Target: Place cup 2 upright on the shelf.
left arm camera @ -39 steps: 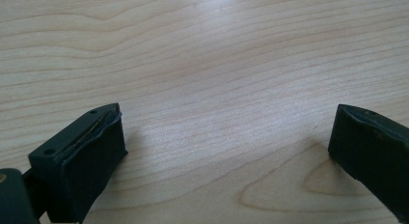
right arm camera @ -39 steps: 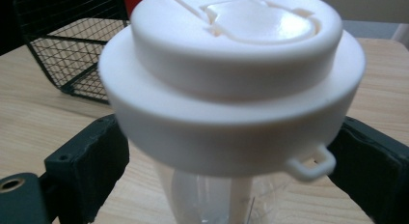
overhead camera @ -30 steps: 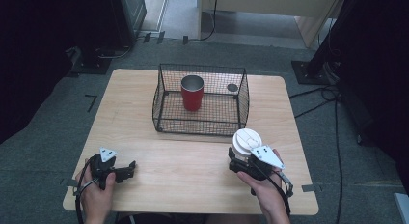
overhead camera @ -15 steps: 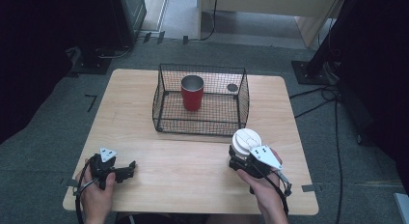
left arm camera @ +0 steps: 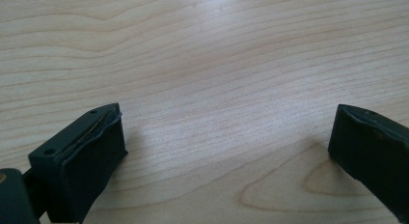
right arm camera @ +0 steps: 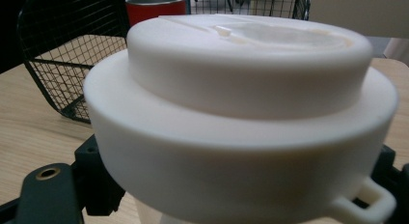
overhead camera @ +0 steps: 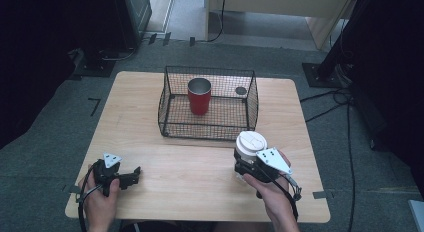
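Left claw (overhead camera: 131, 175): near-left on desk (overhead camera: 200, 167), jaws spread, nothing between them, bare wood beneath.

Wire basket (overhead camera: 207, 103): black mesh, centre-far on desk; red cup (overhead camera: 199, 96) upright inside, left of middle, metal rim.

White lidded cup (overhead camera: 250, 144): round stepped lid with moulded recess on top, small tab loop at lower edge. Stands near-right on desk, just near basket's right corner.

Right claw (overhead camera: 242, 164): jaws have just been closing, now pinching cup below lid; cup directly ahead, lid above jaws.
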`<act>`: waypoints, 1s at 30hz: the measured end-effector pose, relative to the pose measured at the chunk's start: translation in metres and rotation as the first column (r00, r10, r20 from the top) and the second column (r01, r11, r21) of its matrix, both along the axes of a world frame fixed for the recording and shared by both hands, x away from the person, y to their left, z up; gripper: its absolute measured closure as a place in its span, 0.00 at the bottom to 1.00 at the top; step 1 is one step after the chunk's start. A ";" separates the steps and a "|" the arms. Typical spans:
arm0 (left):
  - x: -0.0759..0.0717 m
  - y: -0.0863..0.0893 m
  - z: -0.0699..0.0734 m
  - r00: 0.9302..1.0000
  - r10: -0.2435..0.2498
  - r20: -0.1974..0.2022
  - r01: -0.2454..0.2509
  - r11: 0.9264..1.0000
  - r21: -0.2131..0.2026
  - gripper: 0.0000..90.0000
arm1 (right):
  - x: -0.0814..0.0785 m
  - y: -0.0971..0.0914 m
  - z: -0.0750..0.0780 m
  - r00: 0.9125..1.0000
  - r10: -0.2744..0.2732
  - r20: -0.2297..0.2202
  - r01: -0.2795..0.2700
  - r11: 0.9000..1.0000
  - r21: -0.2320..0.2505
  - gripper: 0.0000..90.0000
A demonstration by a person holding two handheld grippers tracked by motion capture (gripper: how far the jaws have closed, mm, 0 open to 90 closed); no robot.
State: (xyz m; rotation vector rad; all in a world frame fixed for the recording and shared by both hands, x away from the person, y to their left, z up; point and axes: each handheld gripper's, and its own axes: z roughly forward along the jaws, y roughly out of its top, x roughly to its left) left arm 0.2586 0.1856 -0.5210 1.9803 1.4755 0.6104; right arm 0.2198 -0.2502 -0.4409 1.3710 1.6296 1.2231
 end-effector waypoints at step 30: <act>0.000 0.000 0.000 1.000 0.000 -0.002 0.000 1.000 0.002 0.00 | 0.019 0.022 0.055 0.991 0.029 0.128 -0.033 0.999 0.029 0.18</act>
